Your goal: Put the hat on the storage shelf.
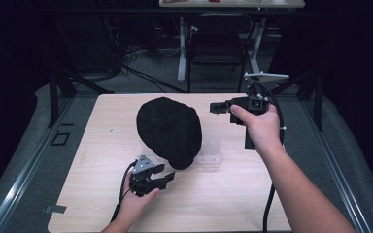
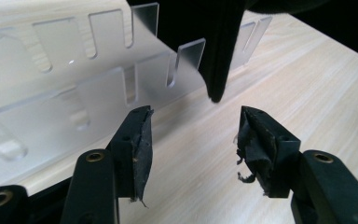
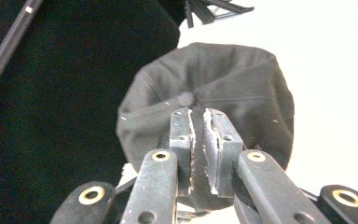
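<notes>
A black cap rests on a clear slotted acrylic stand in the middle of the pale wooden table. My left gripper lies low at the cap's near edge, open. In the left gripper view its jaws stand apart with nothing between them, just short of the cap's hanging brim and the stand. My right gripper is held above the table to the right of the cap and points at it. Its jaws are pressed together, empty, with the cap's crown beyond them.
Behind the table stand a dark chair and white desk legs, with cables on the floor. Metal rails run along both sides of the table. A small piece of tape sits by the near left corner.
</notes>
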Available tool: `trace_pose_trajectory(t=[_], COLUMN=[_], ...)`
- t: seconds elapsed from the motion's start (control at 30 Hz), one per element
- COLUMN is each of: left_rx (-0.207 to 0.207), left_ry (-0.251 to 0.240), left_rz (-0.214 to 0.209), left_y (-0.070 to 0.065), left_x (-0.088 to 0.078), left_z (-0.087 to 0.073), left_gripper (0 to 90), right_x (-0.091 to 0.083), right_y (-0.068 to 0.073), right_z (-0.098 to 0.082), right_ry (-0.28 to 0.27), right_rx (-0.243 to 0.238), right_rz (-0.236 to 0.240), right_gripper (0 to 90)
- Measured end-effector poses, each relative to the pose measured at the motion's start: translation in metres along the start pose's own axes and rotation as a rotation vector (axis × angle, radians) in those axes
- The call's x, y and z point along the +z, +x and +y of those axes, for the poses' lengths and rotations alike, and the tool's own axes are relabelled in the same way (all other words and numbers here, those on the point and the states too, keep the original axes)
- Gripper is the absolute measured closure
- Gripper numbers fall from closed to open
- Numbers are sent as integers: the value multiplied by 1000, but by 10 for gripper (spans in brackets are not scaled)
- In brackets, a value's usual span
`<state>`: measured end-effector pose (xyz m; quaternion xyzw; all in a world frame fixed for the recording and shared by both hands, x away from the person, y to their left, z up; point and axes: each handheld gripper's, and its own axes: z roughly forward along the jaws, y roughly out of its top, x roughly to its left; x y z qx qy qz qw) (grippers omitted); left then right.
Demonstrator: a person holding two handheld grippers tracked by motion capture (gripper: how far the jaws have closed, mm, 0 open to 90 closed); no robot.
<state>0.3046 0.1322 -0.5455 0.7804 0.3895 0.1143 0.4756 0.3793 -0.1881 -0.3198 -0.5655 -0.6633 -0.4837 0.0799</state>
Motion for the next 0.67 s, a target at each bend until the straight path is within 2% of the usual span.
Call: trace_pose_trajectory(t=[0.37,0.4,0.47,0.53,0.57,0.6,0.67], left_rx=[31,21,19,6,-12,-12,-22], left_ry=[34,19,10,-5,-9,-9,-15], left_rz=[6,9,9,13,15,15,15], left_y=[6,8,10,12,15,15,16], left_x=[-20,-24,-26,-27,-28,-28,-28], left_z=[-4,-8,-10,-14,-16,-16,-17], left_gripper=[426,422,419,411,410,410,406], right_x=[-11,-13,-14,-17,-17,-17,-18], right_y=[-18,-21,-22,-29,-31,-31,-37], right_z=[-26,-36,-39,-58,-63,-63,-78], right_ry=[-20,-35,-43,-60,-69,-69,-95], right_rx=[-44,-74,-87,-154,-167,-167,-211], right_rz=[-51,-73,-83,-133,-147,-147,-179], right_gripper=[767,732,715,663,644,644,618])
